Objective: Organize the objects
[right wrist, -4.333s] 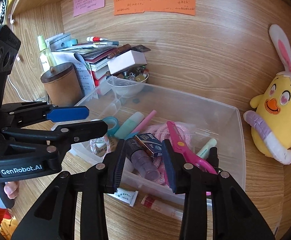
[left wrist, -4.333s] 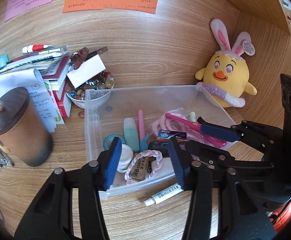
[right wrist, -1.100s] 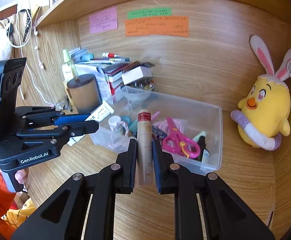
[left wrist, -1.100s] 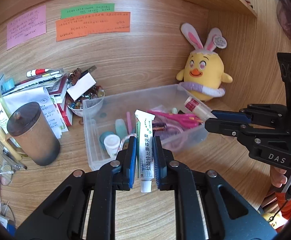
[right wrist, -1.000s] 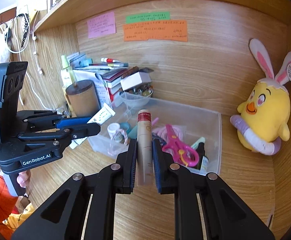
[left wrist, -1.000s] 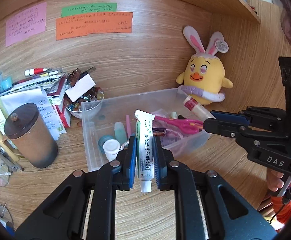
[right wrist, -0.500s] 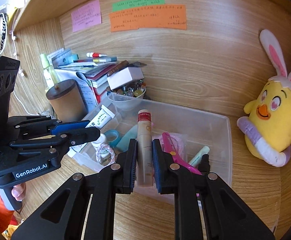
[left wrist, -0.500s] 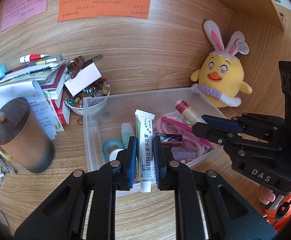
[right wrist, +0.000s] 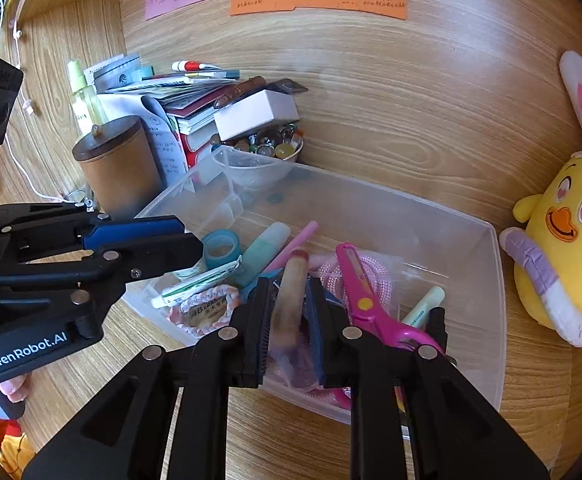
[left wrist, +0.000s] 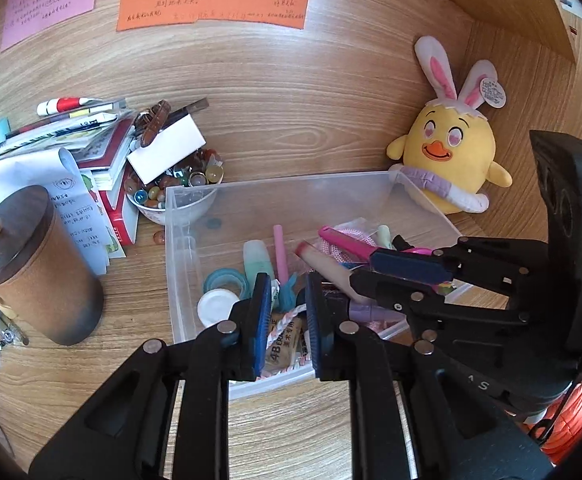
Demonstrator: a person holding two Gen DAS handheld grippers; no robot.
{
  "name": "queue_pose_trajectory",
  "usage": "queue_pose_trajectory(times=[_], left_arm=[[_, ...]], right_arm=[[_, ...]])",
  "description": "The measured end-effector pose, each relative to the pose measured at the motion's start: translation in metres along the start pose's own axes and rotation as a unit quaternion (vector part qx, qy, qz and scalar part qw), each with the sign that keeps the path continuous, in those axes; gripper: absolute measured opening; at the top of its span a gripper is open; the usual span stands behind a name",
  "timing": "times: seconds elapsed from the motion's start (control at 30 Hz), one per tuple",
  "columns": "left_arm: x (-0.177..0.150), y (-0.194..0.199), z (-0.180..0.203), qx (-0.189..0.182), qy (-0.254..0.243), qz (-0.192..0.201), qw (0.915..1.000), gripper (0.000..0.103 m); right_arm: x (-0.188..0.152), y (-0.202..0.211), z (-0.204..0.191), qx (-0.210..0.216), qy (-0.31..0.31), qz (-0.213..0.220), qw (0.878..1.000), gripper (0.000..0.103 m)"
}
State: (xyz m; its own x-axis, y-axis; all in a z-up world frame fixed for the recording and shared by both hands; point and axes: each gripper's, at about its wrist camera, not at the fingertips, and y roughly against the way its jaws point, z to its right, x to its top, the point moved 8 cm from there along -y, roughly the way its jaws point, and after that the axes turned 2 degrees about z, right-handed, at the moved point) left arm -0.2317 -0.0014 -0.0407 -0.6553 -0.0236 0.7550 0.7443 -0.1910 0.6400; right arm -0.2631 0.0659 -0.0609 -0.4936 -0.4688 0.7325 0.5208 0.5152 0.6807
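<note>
A clear plastic bin (left wrist: 179, 216) (right wrist: 495, 280) on the wooden desk holds scissors (right wrist: 365, 300), tape roll (right wrist: 221, 246), eraser, rope and pens. My left gripper (left wrist: 287, 312) is open and empty over the bin's front; the white ointment tube (right wrist: 199, 282) lies in the bin beneath it. My right gripper (right wrist: 289, 316) is open around the tan tube with a red cap (right wrist: 291, 292) (left wrist: 327, 268), which slants down into the bin among the items.
A brown lidded canister (left wrist: 31, 264) stands left of the bin. A bowl of beads (left wrist: 171, 192) and a stack of books and papers (left wrist: 83, 148) sit behind it. A yellow plush chick (left wrist: 447, 164) sits at the right against the wall.
Both grippers moved down to the bin and opened. The white tube left my left gripper and lies in the bin. The tan tube has tipped down between my right fingers.
</note>
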Motion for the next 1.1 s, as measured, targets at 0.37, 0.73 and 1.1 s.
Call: queue_pose_trajectory(times=[0.37, 0.73, 1.1], left_arm=[[-0.006, 0.025, 0.007, 0.0, -0.009, 0.021, 0.9997, 0.03], [-0.015, 0.062, 0.022, 0.032, -0.032, 0.079, 0.9959, 0.084], [-0.035, 0.066, 0.032, 0.032, -0.024, 0.077, 0.9963, 0.096]], right_arm=[[0.0, 0.041, 0.008, 0.003, -0.015, 0.035, 0.999, 0.045], [-0.023, 0.082, 0.016, -0.019, -0.012, 0.067, 0.997, 0.069], [-0.042, 0.107, 0.011, -0.033, -0.01, 0.093, 0.995, 0.085]])
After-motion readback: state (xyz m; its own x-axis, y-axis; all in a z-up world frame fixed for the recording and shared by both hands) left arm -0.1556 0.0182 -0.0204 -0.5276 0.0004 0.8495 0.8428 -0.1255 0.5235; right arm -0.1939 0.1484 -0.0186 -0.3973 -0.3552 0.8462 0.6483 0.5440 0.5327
